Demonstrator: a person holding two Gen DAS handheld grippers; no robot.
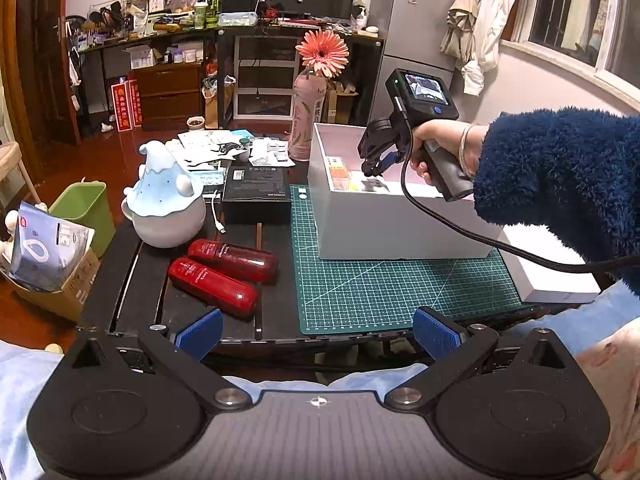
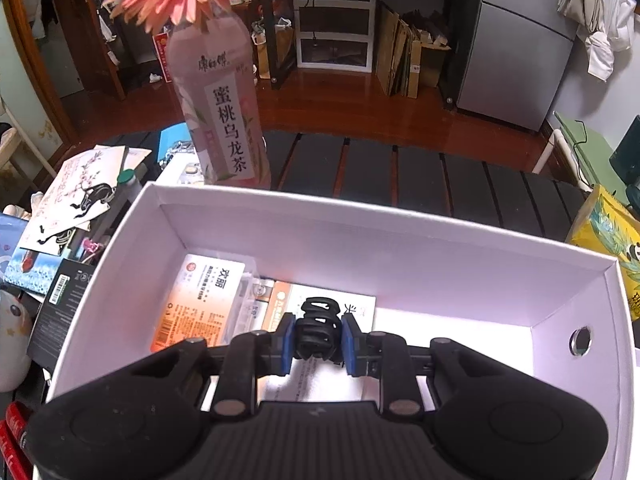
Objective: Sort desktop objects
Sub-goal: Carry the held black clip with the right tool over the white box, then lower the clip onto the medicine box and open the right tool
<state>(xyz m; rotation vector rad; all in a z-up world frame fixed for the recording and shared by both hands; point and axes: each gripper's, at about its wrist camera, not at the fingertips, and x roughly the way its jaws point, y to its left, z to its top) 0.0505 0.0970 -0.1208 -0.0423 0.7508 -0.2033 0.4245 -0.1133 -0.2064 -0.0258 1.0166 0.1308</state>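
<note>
Black hair clip (image 2: 318, 330) sits clamped between the right gripper (image 2: 319, 344) fingers, over the white box (image 2: 400, 248).

left tongs (image 1: 318, 336): spread wide, empty | right tongs (image 2: 318, 342): pointing down, clamped

The left gripper (image 1: 318, 338) was matte black, with two rounded housings, silver screws at the finger pivots, a ribbed grey centre plate bearing a small crosshair mark, and blue textured pads (image 1: 436, 336). The right gripper (image 2: 319, 340) had the same black body, silver screws and blue pads. Seen from the left, it carried a grey pistol handle, a small lit screen (image 1: 426, 88) with a green light, and a black braided cable (image 1: 492, 246). The person wore a fluffy dark-blue sleeve (image 1: 560, 168) and a thin bracelet (image 1: 465, 142).
</note>
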